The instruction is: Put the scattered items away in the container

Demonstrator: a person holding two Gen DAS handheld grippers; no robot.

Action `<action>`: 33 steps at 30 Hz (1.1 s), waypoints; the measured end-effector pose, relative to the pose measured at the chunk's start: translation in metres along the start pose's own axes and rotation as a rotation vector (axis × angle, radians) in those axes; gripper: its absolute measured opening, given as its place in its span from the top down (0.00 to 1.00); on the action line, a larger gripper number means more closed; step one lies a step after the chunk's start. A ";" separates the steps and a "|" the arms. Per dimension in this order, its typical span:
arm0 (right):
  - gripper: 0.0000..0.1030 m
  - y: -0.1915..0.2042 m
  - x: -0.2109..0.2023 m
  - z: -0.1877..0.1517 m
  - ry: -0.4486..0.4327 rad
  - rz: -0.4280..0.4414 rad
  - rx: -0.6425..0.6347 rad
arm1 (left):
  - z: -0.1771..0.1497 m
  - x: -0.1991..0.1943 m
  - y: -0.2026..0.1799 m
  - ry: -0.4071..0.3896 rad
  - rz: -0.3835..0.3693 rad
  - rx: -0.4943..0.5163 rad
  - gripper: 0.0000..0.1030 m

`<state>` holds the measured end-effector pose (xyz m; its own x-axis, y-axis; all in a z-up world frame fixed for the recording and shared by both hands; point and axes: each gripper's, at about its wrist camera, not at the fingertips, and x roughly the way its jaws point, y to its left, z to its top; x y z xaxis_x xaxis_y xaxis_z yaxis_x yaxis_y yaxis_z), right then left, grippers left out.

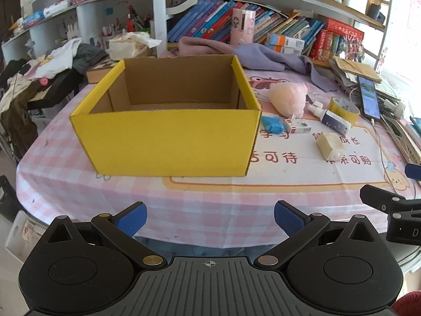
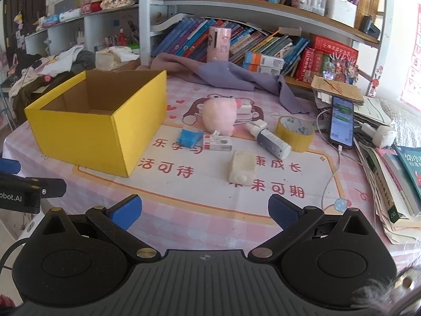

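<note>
An open yellow cardboard box [image 1: 168, 142] [image 2: 86, 134] stands on the pink checked tablecloth; its inside looks bare. To its right lie a pink fluffy ball [image 2: 219, 115] [image 1: 289, 96], a blue packet [image 2: 188, 137] [image 1: 272, 124], a small red-and-white carton [image 2: 217, 142] [image 1: 296, 127], a cream block [image 2: 242, 167] [image 1: 330, 144], a dark bottle with a white cap [image 2: 271, 139] [image 1: 332, 118] and a yellow tape roll [image 2: 294, 131] [image 1: 344, 109]. My left gripper [image 1: 210, 217] is open and empty at the table's near edge, in front of the box. My right gripper [image 2: 204, 210] is open and empty, short of the cream block.
A phone [image 2: 341, 122] on a charging cable lies at the right beside stacked papers and books [image 2: 394, 184]. A purple cloth [image 2: 236, 75] lies at the back before the bookshelf. Clothes [image 1: 39, 71] are piled left of the table.
</note>
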<state>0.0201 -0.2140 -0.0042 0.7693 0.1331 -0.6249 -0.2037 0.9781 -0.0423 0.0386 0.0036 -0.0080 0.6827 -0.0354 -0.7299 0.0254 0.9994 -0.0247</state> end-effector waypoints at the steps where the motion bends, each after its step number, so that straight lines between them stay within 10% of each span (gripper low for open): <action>1: 0.00 -0.002 0.000 0.000 0.000 -0.005 0.007 | 0.001 0.001 -0.002 -0.001 -0.003 0.008 0.00; 33: 0.11 -0.101 0.038 0.007 0.068 -0.076 0.067 | 0.025 0.049 -0.110 0.022 -0.164 0.172 0.01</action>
<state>0.0746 -0.3065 -0.0181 0.7380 0.0489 -0.6731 -0.1035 0.9938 -0.0414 0.0878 -0.1076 -0.0237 0.6428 -0.1958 -0.7406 0.2606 0.9650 -0.0289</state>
